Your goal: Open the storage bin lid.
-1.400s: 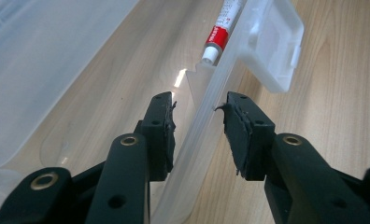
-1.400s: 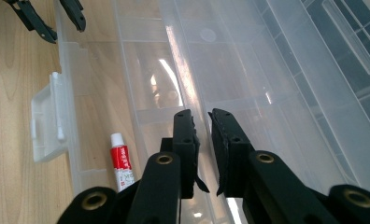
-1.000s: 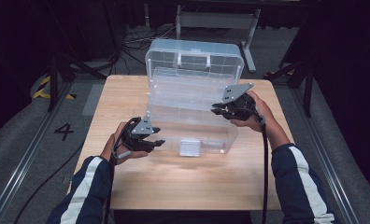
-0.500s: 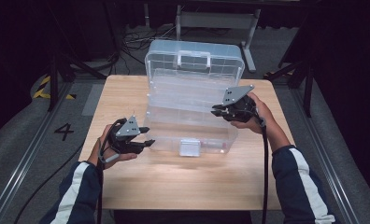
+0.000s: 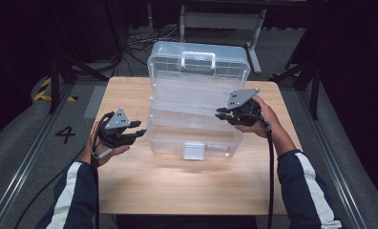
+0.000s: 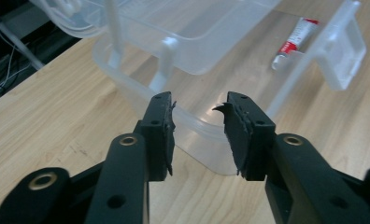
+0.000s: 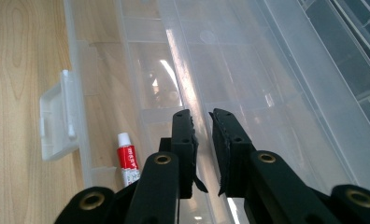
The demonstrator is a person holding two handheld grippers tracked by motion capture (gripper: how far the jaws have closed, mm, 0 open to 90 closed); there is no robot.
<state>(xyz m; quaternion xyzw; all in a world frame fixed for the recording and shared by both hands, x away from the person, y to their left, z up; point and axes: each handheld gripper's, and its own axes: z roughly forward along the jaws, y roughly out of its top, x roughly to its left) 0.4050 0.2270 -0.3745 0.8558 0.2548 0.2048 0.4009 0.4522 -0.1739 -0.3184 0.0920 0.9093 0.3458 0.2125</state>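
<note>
A clear plastic toolbox (image 5: pixel 173 140) stands open on the wooden table (image 5: pixel 187 186), its lid (image 5: pixel 199 71) upright at the back. A clear inner tray (image 5: pixel 187 98) sits raised above the base. My right gripper (image 5: pixel 221 114) is at the tray's right end, and in the right gripper view its jaws (image 7: pixel 201 119) are shut on the tray's rim (image 7: pixel 183 79). My left gripper (image 5: pixel 138 132) hovers open just left of the box; in the left gripper view it (image 6: pixel 199 109) faces a rounded box corner (image 6: pixel 206 140). A red-and-white tube (image 7: pixel 127 161) lies in the base near the front latch (image 7: pixel 57 123).
The tube (image 6: pixel 295 39) and the latch (image 6: pixel 344 51) also appear in the left gripper view. Bare wood lies in front of the box and to both sides. Dark floor, cables and a metal stand (image 5: pixel 220 19) surround the table.
My left gripper has drawn back to the left, away from the box's front left corner. The right gripper has stayed on the tray's rim.
</note>
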